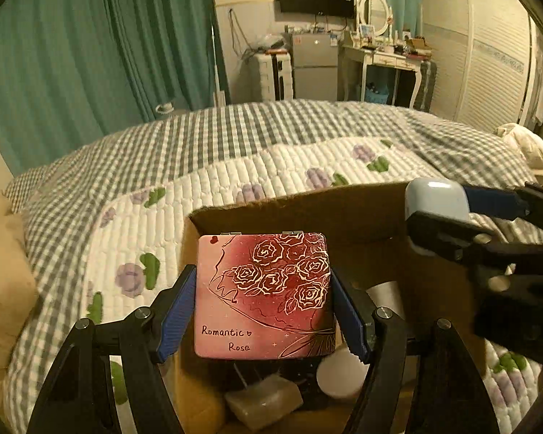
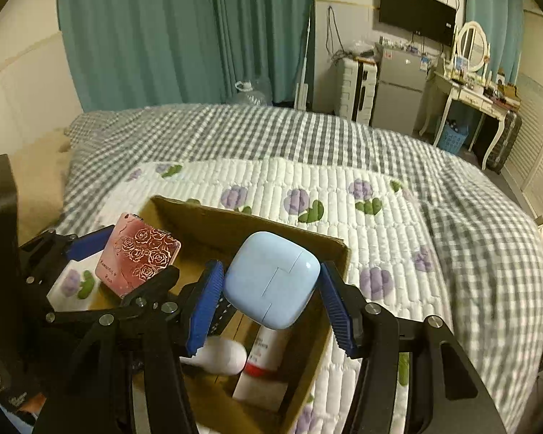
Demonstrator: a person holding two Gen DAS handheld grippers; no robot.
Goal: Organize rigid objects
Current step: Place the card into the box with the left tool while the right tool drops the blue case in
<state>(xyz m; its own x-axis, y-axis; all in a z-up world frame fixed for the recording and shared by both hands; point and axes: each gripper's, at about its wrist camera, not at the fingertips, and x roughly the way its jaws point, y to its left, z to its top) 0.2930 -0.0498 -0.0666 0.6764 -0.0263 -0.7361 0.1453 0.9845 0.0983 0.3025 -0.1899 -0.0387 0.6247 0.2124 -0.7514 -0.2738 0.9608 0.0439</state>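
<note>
A bed (image 2: 398, 152) under a grey-checked cover with a white quilted, purple-flowered blanket (image 2: 307, 181) fills the teal-curtained room. On it sits an open brown cardboard box (image 2: 235, 224), its contents half hidden. Above it, the left tongs (image 1: 263, 294) clamp a pink rose-printed flat case (image 1: 264, 296); the right tongs (image 2: 271, 291) clamp a pale blue rounded plastic case (image 2: 271, 285).
</note>
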